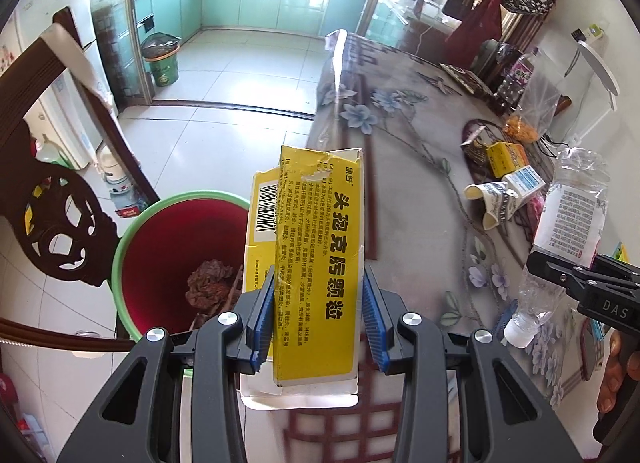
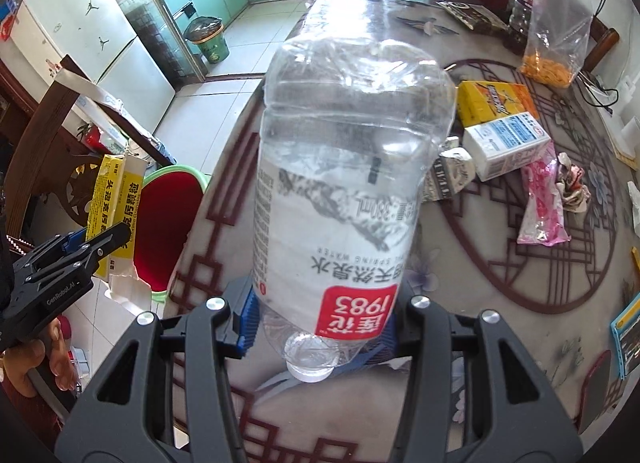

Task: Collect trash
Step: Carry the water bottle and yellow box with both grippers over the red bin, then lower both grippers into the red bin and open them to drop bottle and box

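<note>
My left gripper is shut on a flattened yellow medicine box and holds it at the table's left edge, beside and above a red bin with a green rim. The bin holds crumpled brown trash. The same box and the left gripper show in the right wrist view. My right gripper is shut on an empty clear water bottle, cap end toward the camera, above the table. That bottle also shows at the right of the left wrist view.
On the floral table lie a yellow box, a white-blue box, a pink wrapper, a crumpled paper cup and a plastic bag of orange snacks. A carved wooden chair stands left of the bin. A second bin stands near the kitchen.
</note>
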A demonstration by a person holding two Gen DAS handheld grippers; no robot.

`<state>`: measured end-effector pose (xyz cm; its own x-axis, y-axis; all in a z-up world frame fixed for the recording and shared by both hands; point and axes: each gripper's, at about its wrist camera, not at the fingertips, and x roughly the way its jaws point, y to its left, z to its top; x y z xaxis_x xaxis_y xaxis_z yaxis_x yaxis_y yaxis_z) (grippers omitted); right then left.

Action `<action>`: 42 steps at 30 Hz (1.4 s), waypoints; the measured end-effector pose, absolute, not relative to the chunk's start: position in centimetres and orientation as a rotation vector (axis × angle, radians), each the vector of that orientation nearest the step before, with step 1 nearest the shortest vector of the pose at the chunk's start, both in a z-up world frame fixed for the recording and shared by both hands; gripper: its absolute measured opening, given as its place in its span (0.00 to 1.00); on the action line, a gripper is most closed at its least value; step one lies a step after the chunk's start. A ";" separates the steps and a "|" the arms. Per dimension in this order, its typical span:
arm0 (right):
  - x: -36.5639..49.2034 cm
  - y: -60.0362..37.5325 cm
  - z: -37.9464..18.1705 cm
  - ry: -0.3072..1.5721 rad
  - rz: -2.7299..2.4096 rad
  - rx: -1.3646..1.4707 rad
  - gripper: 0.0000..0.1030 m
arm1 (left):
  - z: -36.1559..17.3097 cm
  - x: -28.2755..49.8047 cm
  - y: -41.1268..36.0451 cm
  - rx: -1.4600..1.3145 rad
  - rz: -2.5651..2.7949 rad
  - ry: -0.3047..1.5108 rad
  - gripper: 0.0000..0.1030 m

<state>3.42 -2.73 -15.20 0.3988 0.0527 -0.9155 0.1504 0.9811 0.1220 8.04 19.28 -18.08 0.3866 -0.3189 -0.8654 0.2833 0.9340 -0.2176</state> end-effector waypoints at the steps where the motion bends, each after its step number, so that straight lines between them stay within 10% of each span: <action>1: 3.5 -2.4 -15.2 1.162 -0.060 0.194 0.45 | -18.2 8.2 19.7 -0.040 -0.375 1.113 0.35; 42: 7.6 7.9 -14.4 1.164 0.108 0.105 0.45 | -23.0 10.9 28.9 -0.076 -0.236 1.212 0.35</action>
<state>7.58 7.87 -14.40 0.3919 0.1393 -0.9094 -0.0303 0.9899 0.1386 10.86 28.89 -23.02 0.3301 -0.2206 -0.9178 0.1401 0.9730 -0.1834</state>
